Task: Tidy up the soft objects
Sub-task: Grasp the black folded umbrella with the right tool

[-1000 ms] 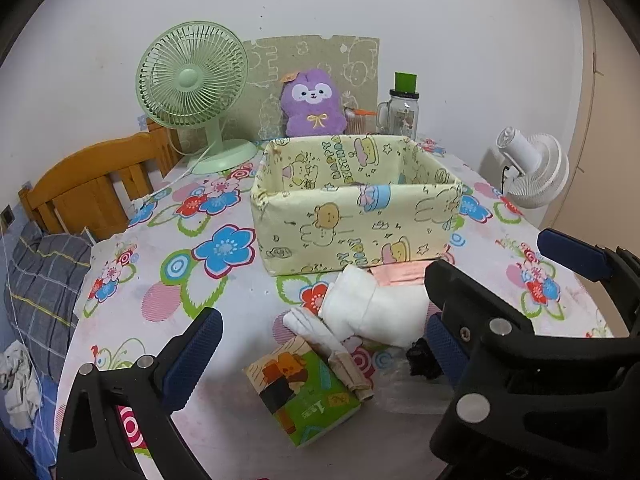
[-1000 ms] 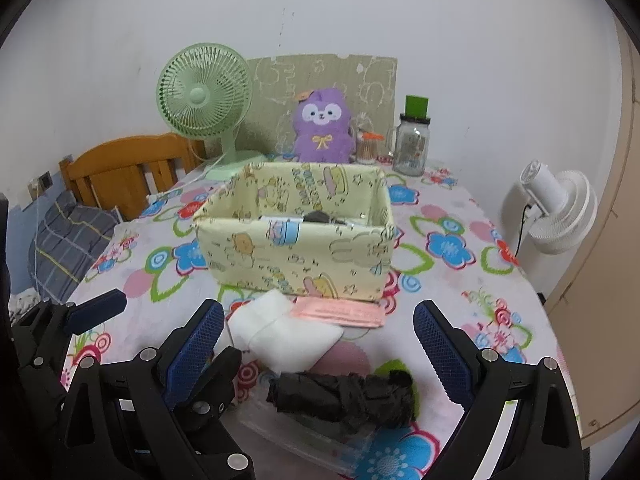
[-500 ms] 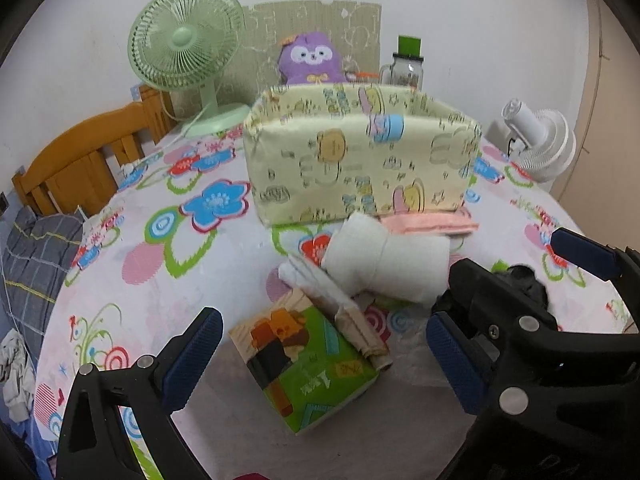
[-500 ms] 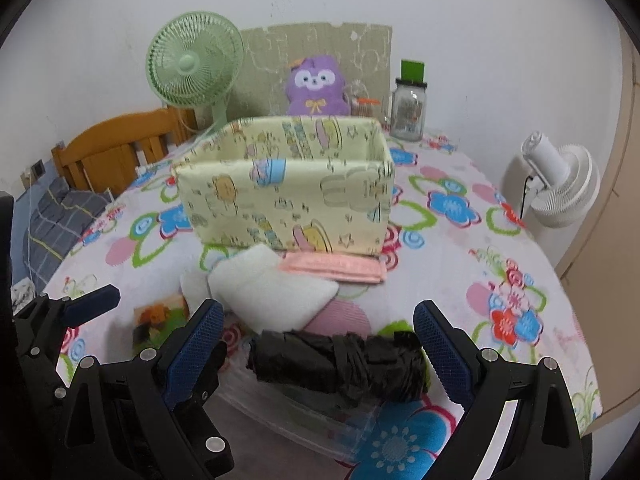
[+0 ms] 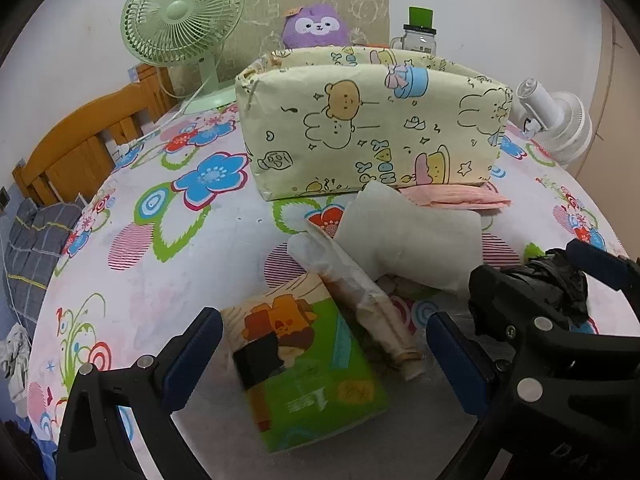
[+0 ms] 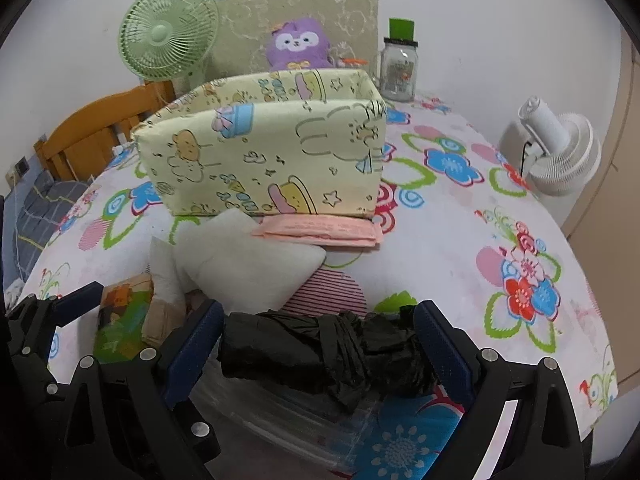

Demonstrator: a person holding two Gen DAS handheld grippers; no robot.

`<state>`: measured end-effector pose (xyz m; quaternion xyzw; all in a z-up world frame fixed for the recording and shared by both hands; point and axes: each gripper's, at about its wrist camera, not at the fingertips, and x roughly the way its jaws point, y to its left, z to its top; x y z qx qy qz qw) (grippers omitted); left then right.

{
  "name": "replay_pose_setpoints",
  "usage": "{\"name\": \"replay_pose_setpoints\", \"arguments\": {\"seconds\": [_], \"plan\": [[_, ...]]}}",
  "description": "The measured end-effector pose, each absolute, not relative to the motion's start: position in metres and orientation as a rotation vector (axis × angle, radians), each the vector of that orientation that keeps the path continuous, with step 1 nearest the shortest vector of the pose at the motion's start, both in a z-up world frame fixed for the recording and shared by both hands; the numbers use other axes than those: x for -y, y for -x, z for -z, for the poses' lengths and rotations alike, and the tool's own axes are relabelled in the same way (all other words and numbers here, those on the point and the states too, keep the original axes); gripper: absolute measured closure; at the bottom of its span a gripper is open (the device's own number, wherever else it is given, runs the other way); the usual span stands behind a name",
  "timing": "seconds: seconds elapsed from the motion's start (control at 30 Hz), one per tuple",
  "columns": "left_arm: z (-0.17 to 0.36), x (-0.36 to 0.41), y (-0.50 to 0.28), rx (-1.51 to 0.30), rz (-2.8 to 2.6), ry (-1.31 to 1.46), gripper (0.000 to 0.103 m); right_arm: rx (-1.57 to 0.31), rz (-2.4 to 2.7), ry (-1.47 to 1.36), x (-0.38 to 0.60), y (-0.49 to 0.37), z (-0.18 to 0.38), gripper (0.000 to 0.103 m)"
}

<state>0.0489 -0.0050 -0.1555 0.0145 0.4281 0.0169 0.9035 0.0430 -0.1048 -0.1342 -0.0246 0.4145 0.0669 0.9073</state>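
Observation:
A yellow cartoon-print fabric box (image 5: 372, 124) (image 6: 272, 152) stands on the flowered tablecloth. In front of it lie a pink pack (image 5: 456, 198) (image 6: 320, 232), a white folded cloth (image 5: 412, 240) (image 6: 248, 260), a rolled paper-like bundle (image 5: 360, 300) and a green tissue pack (image 5: 308, 372) (image 6: 120, 320). My left gripper (image 5: 324, 356) is open and straddles the green tissue pack. A black crumpled bundle (image 6: 324, 352) (image 5: 556, 280) lies on a clear plastic bag (image 6: 288, 420). My right gripper (image 6: 320, 344) is open, one finger at each end of the black bundle.
At the back stand a green fan (image 5: 182, 20), a purple plush (image 6: 298, 42) against a cardboard sheet, and a glass jar with a green lid (image 6: 400, 64). A white fan (image 6: 556, 152) stands off the table's right side. A wooden chair (image 5: 80, 148) is at the left.
Both grippers have come down and forward toward the table. The left now straddles the green tissue pack, the right straddles the black bundle. The box looms larger in both views.

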Motion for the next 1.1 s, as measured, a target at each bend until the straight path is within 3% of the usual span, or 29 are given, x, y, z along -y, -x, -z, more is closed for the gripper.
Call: {"name": "replay_pose_setpoints", "arguments": {"seconds": [0.3, 0.67, 1.0, 1.1], "plan": [[0.162, 0.006, -0.057, -0.899, -0.047, -0.042, 0.003, -0.885, -0.112, 0.003, 0.11, -0.052, 0.146, 0.002], [0.156, 0.008, -0.063, -0.891, -0.022, -0.04, 0.04, -0.9, -0.115, -0.027, 0.115, -0.06, 0.145, 0.002], [0.152, 0.008, -0.06, -0.877, -0.031, -0.038, 0.043, -0.884, -0.126, -0.016, 0.114, -0.059, 0.139, 0.003], [0.153, 0.007, -0.059, -0.879, -0.042, -0.034, 0.036, -0.878, -0.125, -0.006, 0.112, -0.057, 0.138, 0.003]]}}
